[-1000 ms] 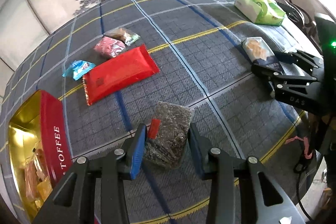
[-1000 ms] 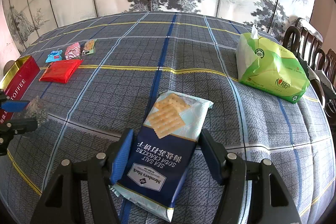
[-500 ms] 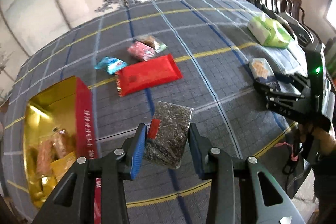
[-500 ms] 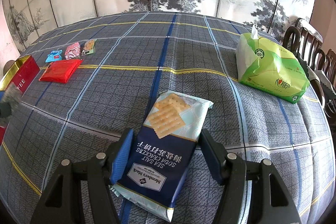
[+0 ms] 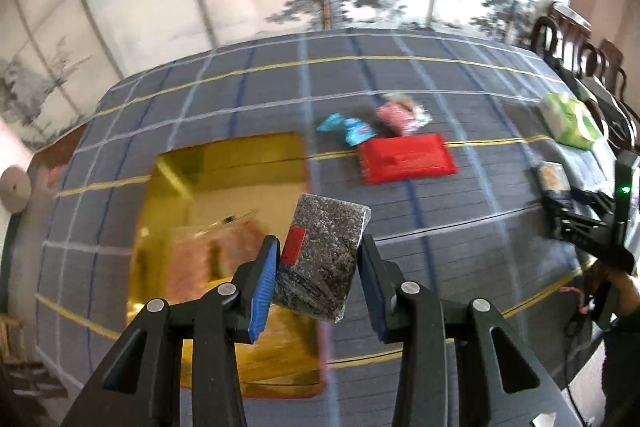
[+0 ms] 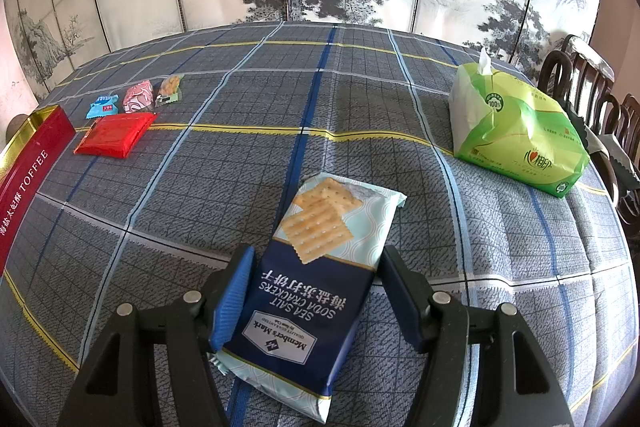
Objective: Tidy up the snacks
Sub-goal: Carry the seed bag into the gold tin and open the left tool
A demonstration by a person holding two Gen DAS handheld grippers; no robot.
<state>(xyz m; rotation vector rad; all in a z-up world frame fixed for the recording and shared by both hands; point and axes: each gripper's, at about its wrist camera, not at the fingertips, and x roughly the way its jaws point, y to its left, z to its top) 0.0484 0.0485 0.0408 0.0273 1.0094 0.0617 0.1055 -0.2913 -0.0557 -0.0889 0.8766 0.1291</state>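
Left wrist view is motion-blurred: the tin's point(image 5: 224, 163) contents below the seaweed pack point(image 5: 324, 255) are pinkish smears, not identifiable; small wrappers point(image 5: 394, 115) ahead are unreadable. In the right wrist view, the tin point(image 6: 28, 179) is cut by the left edge; chairs point(image 6: 592, 95) are cropped at right

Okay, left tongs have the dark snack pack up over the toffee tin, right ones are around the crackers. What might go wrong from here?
1. The dark pack hangs over the tin's right edge, so a release now might land it on the wall or the cloth.
2. Only the pack's lower end sits between the left tongs, so it may slip early.
3. The right tongs straddle the crackers; squeezing hard may crush them.
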